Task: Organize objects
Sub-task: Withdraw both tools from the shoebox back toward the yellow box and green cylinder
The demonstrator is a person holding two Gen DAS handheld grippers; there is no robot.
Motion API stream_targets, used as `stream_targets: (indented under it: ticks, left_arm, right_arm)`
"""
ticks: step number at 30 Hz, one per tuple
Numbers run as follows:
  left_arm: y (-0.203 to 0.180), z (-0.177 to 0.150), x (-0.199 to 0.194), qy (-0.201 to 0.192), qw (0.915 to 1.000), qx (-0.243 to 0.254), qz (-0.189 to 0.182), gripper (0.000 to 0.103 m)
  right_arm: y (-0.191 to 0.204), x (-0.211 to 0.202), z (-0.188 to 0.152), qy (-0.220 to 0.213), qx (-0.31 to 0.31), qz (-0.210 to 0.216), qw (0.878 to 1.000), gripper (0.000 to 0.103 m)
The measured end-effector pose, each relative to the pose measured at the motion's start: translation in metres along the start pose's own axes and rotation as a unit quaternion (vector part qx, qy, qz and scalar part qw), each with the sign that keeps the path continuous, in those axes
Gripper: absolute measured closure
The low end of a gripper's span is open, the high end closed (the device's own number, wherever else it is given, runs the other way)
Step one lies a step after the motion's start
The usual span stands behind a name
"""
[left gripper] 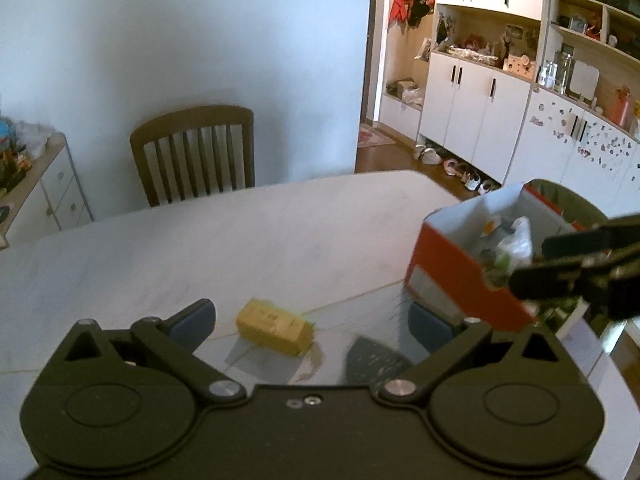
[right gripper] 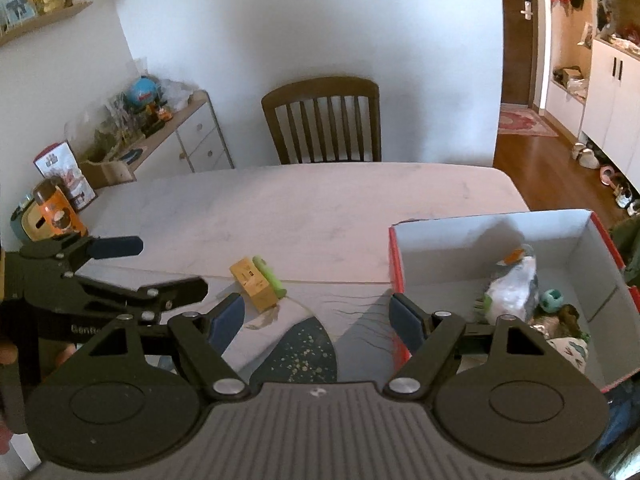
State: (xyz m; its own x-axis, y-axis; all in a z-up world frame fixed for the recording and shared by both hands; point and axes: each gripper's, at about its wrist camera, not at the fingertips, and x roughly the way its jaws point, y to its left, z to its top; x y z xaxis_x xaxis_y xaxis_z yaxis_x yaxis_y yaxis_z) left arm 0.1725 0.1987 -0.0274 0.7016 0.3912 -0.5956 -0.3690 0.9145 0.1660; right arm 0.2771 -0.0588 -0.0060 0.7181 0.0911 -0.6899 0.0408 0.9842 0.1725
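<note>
On table, red box point(right gripper: 496, 240) holding plastic bag point(right gripper: 510, 292), teal ball point(right gripper: 552, 300), both claws wide open, empty.

Matt pale marble-look table point(right gripper: 320, 200); wood chair point(right gripper: 324, 120); red cardboard box point(right gripper: 496, 240), white inside.

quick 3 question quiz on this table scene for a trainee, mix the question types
1. True or false: the left gripper holds the yellow block.
2. Where is the white bag? A) on the chair B) in the red box C) on the floor
3. Fill in: a thin ___ coloured item lies against the yellow block.

Key
1. False: both the left gripper and the right gripper are open and empty, and the block lies on the table.
2. B
3. green
</note>
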Motion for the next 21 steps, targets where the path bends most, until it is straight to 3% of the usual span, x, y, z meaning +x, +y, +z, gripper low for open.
stream_targets:
  ticks: [7, 21]
  left_arm:
    - [0.023, -0.023, 0.031, 0.016, 0.9998, -0.007, -0.006, 0.001]
    - [0.048, -0.039, 0.109, 0.027, 0.9987, 0.032, -0.029, 0.001]
  right_arm:
    - [0.01, 0.04, 0.01, 0.03, 0.002, 0.002, 1.0, 0.024]
    - [0.024, 0.132, 0.024, 0.09, -0.018, -0.01, 0.996, 0.024]
